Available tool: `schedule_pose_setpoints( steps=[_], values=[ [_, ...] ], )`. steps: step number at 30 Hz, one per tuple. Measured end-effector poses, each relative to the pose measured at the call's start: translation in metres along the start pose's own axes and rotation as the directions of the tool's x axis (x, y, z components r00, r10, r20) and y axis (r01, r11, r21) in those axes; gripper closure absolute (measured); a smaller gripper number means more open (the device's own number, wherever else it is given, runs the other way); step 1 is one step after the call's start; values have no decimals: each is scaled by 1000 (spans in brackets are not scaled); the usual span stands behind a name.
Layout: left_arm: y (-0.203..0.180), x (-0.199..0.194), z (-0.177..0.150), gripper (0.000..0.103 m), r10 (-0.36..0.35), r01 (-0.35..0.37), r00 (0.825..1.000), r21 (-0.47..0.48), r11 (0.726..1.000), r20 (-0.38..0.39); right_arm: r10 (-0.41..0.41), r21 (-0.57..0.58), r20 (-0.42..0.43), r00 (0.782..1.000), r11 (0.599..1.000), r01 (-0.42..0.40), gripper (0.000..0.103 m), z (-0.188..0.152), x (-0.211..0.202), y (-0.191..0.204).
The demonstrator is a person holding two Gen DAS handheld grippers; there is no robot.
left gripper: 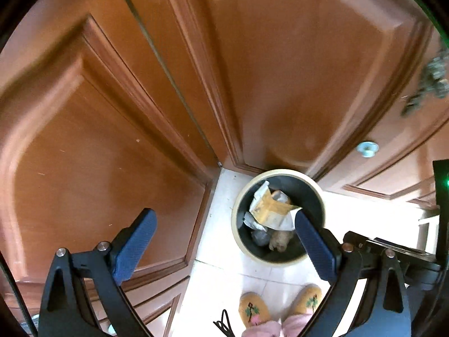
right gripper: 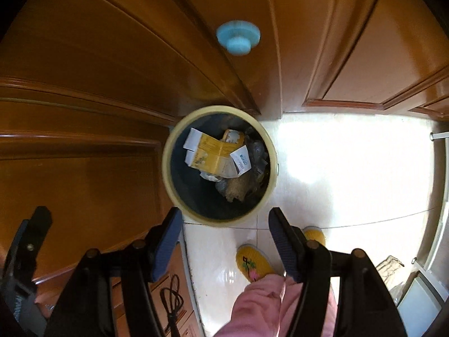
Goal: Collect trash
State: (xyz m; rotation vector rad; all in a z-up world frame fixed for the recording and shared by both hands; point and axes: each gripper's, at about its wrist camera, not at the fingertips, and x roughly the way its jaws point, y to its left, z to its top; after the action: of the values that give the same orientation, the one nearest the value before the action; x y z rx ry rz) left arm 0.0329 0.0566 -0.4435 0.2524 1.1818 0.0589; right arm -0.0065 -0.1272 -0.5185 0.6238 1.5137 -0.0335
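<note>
We hang our left gripper (left gripper: 224, 234) and right gripper (right gripper: 224, 237), both spread empty, above the cream-rimmed round bin (right gripper: 168, 174) of crumpled yellow cartons (right gripper: 216, 154), wedged mid-frame between brown wooden doors (right gripper: 84, 84), white tile floor (right gripper: 350, 168) open rightward.

One bin (right gripper: 168, 165) – two slippers (right gripper: 254, 262) – two grippers (right gripper: 224, 241), one knob (right gripper: 238, 37).

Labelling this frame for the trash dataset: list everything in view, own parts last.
bin: 1, cream rim, dark inside, on the floor by the doors
flattened carton: 1, yellow and white, on top in the bin
other trash: several, grey and tan, under the carton
wooden doors: brown, behind the bin
door stopper: 1, light blue, on a door
tiled floor: white
slippers: 2, yellow, near the bin
left gripper: open, empty
right gripper: open, empty
</note>
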Motion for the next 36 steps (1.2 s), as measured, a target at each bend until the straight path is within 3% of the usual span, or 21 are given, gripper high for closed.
schedule_pose_setpoints(
  steps=[9,15,20,27,31,33,36],
  values=[
    [9,-126,29,5,-77,77,995,2,997,70,36,-124,121,992,992,-21,39,-26,-153,32],
    [21,-222,55,5,-130,131,983,3,991,133,78,-231,242,967,973,-20,39,-44,-268,61],
    [32,-301,81,5,-162,163,965,12,987,204,132,-275,387,912,961,-22,39,-56,-365,76],
    [37,-398,104,1,-213,214,901,41,976,377,154,-316,615,773,947,63,34,-75,-468,87],
    [27,-434,114,1,-215,205,871,72,976,442,184,-298,626,758,954,15,34,-74,-499,87],
    [23,-451,119,1,-212,198,859,79,977,467,192,-291,645,740,957,5,34,-73,-519,83],
    [18,-471,124,1,-188,175,851,73,982,490,192,-291,667,720,957,15,33,-76,-534,88]
  ],
)
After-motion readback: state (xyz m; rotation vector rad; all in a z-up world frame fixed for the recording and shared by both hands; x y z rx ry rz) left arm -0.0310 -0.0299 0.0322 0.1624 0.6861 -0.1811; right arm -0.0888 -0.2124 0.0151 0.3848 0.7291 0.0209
